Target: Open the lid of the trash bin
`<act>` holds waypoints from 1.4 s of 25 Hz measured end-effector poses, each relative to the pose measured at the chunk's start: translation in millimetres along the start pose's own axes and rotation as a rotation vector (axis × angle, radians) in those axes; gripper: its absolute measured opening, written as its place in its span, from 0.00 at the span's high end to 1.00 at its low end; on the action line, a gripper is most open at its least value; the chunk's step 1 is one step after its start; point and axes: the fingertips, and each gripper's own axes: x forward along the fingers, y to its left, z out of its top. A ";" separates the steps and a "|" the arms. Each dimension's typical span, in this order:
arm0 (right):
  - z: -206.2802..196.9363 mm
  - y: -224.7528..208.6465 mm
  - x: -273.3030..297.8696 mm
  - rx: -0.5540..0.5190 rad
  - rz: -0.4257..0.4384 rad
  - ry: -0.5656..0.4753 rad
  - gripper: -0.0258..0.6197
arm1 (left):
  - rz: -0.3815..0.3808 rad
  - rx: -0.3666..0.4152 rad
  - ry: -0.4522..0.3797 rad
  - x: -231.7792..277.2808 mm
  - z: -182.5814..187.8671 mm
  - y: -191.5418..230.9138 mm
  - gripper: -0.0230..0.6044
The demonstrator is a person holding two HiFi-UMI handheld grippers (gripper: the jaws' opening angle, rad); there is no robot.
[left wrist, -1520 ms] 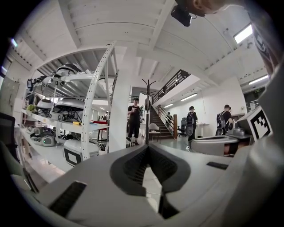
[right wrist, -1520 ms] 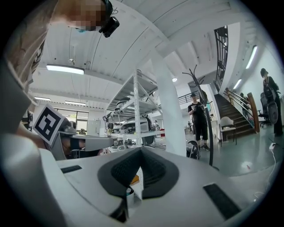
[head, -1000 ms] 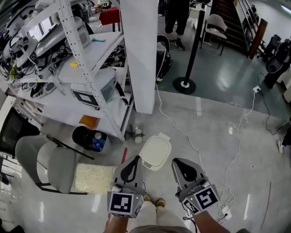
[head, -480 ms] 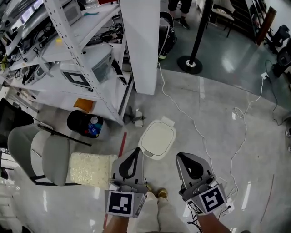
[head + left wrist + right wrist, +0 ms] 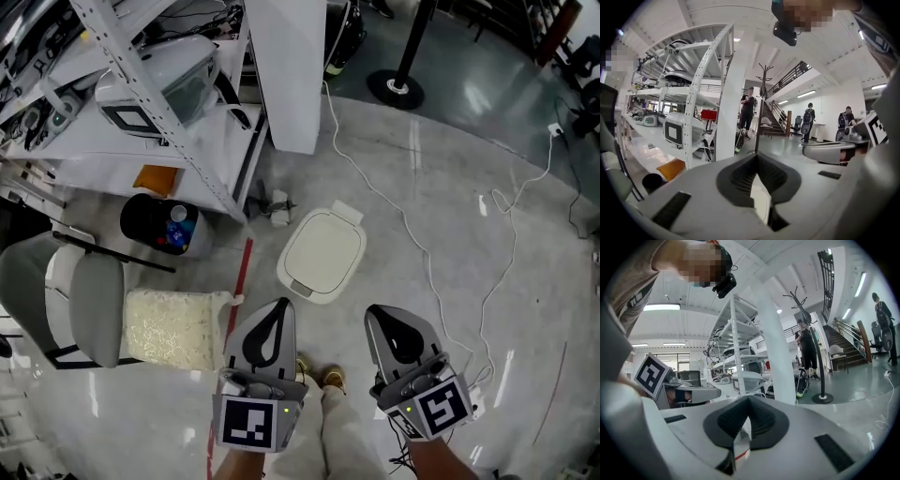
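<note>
Head view shows the trash bin (image 5: 314,296) on the floor ahead, its lid (image 5: 324,248) down, while the left gripper (image 5: 277,316) and right gripper (image 5: 382,323) hover short of it, jaws closed and empty: approach stage, next likely lowering one to the lid's front edge.

The trash bin lid (image 5: 322,255) is cream-white against a pale grey, glossy, faintly speckled floor (image 5: 525,281). The left gripper (image 5: 272,328) and right gripper (image 5: 398,336) are light grey with black ribbed pads (image 5: 736,176) and black-and-white square markers. Left of the bin runs a thin red strip (image 5: 237,281). Farther left are a black bucket (image 5: 141,220), an orange sheet (image 5: 152,178), a grey chair (image 5: 84,300) and a cream nubbly cushion (image 5: 173,328).
</note>
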 end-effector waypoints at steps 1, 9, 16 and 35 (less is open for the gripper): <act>-4.6 -1.1 0.3 0.005 -0.001 0.004 0.92 | -0.001 0.000 -0.004 0.9 -2.3 -0.6 0.97; -18.7 -5.4 -0.5 0.032 0.001 0.018 0.92 | -0.038 -0.005 0.113 22.0 -33.3 2.4 0.97; -31.5 -9.7 0.6 0.030 -0.002 0.029 0.92 | -0.022 -0.052 0.136 71.9 -95.5 24.8 0.97; -62.1 -5.9 20.5 0.039 0.021 0.058 0.92 | 0.051 -0.161 0.647 127.4 -342.5 49.0 0.98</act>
